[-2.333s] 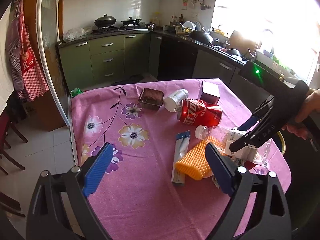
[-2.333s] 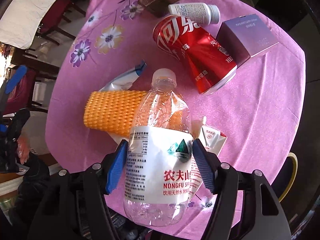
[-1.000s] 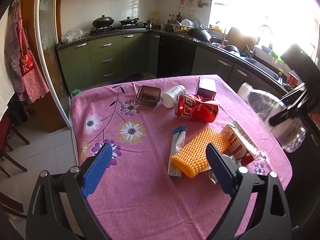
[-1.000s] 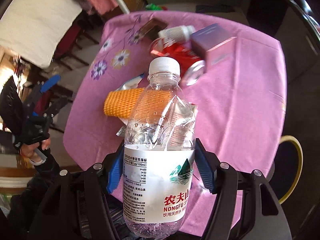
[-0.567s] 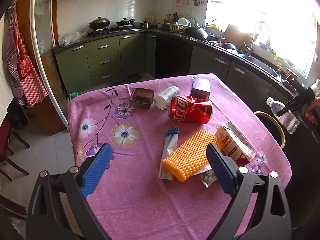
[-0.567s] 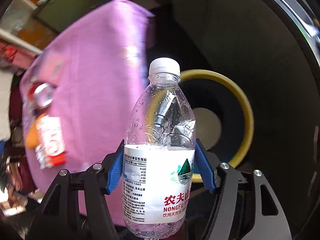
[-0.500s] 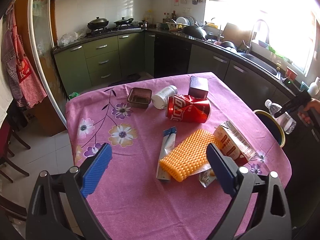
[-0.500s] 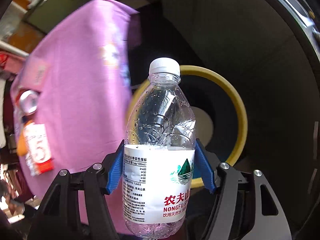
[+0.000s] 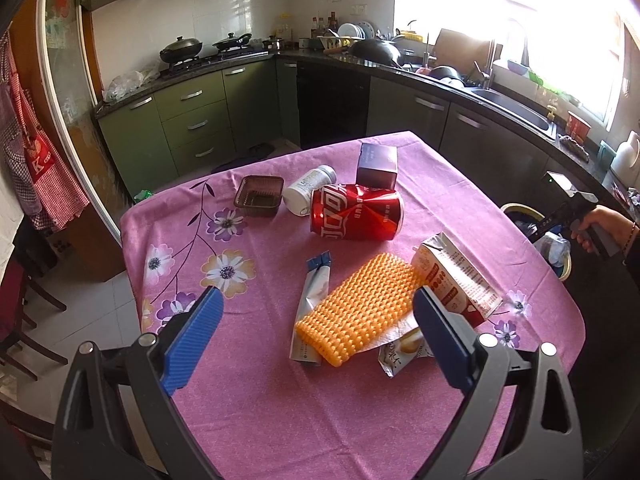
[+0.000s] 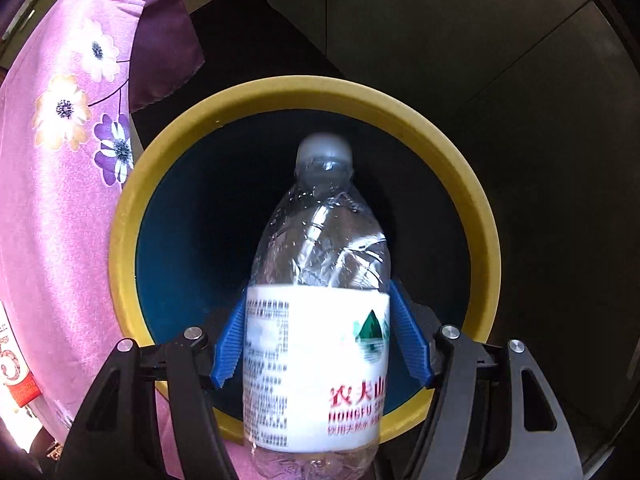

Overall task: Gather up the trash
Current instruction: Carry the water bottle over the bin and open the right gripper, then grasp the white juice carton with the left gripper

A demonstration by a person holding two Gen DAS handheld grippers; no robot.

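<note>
Swung off the purple-clothed bench (image 9: 256,420), the right claw (image 10: 320,344) now hangs over the round yellow-rimmed, blue-walled trash bin (image 10: 486,240), its jaws just opening; the clear crumpled plastic water bottle (image 10: 320,320) sits between the blue pads, apparently slipping free. Its long axis runs along the fingers, white cap down into the bin's mouth. Risk, as judged: the bottle's base sits near the rim's edge, so a tumble could bounce it onto the floor. The left claw (image 9: 316,344) hovers wide open and empty above the bench's remaining litter.
</note>
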